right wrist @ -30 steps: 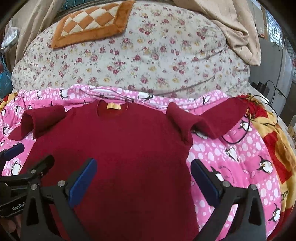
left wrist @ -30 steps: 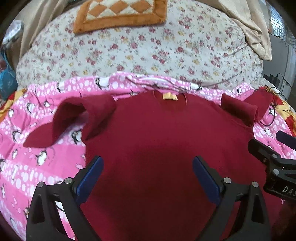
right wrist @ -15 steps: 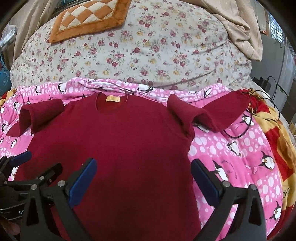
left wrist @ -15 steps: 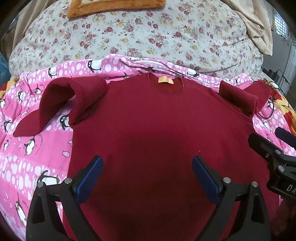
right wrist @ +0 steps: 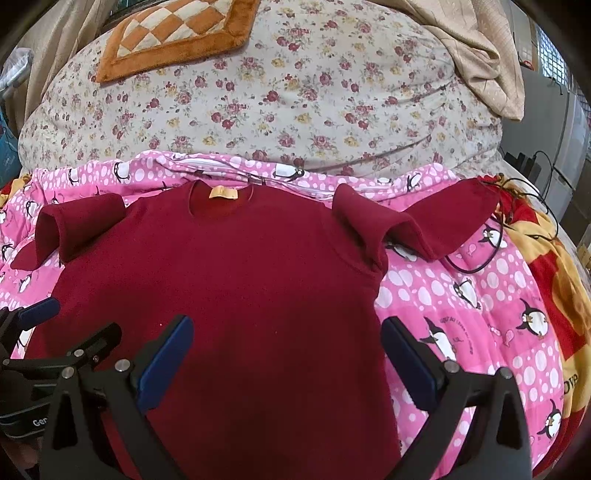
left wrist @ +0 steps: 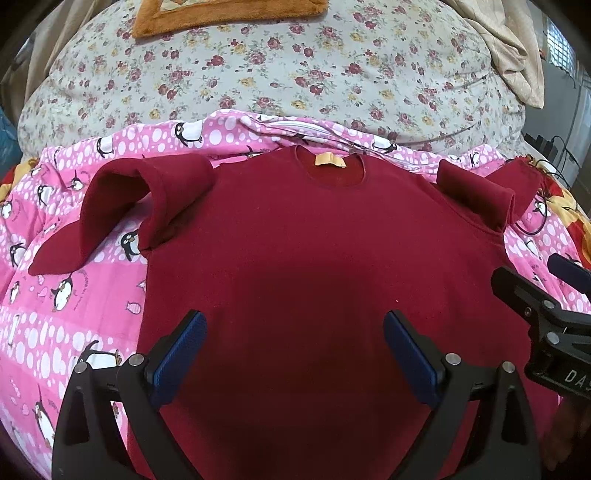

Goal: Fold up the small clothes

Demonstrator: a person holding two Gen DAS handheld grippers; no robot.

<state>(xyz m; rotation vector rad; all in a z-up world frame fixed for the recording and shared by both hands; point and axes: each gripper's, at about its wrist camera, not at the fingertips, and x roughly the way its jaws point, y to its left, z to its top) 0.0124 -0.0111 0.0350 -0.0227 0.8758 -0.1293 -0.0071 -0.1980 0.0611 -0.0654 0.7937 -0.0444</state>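
Since a second ago both views have crept forward over the dark red shirt (left wrist: 314,258), spread flat on the pink penguin blanket (left wrist: 55,314) (sleeves doubled back), so the left gripper (left wrist: 295,354) and right gripper (right wrist: 288,354), both gaping empty, should each pinch one hem corner squarely.

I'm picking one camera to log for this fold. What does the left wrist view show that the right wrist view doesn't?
Only the left wrist view shows the right gripper at its edge. Only the right wrist view shows the left gripper, the cushion's checkered centre and the black cable loop. Both show the red sweatshirt flat on the pink penguin blanket, sleeves bunched, yellow neck tag up.
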